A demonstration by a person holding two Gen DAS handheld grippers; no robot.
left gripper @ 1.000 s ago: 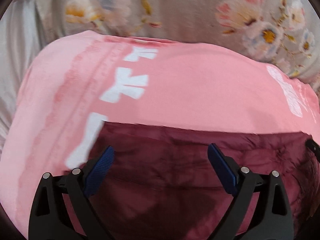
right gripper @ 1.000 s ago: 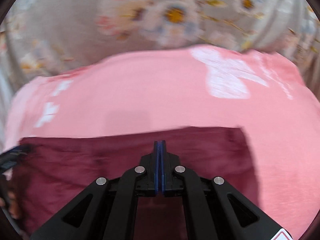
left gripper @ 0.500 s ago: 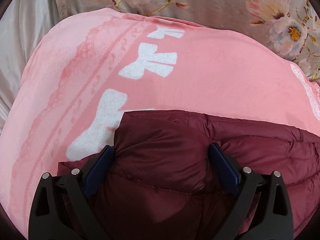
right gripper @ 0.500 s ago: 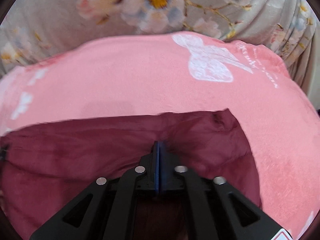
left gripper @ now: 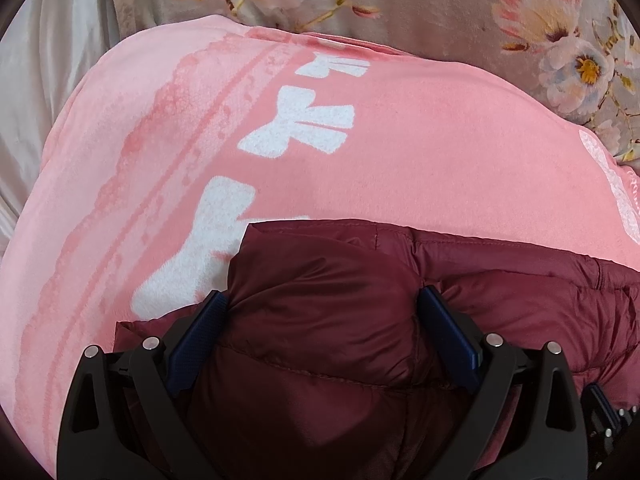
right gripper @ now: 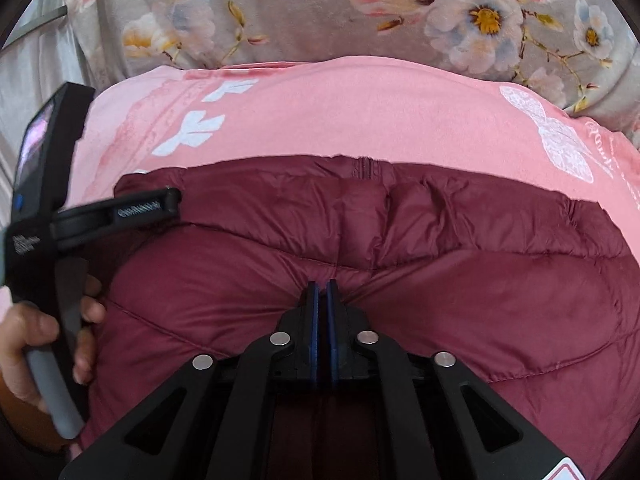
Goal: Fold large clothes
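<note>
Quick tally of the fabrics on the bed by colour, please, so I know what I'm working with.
Maroon puffer jacket: 1
Pink blanket with white bows: 1
Grey floral cover: 1
Pale plain sheet: 1
Total: 4 fabrics

**Open blanket ahead, jacket bulk close in**

A puffy maroon jacket [right gripper: 400,248] fills the near part of both views. A raised fold of it sits between the wide-spread fingers of the left gripper [left gripper: 322,336], blocking that gap. The right gripper [right gripper: 322,296] has its fingers nearly together on a pinch of the jacket. Beyond the jacket's far edge, a pink blanket [left gripper: 400,152] lies flat and bare, giving room to pass. A floral cover [right gripper: 320,12] rises behind it. At the jacket's left edge in the right wrist view, the left gripper and the hand [right gripper: 24,344] holding it crowd the space.
</note>
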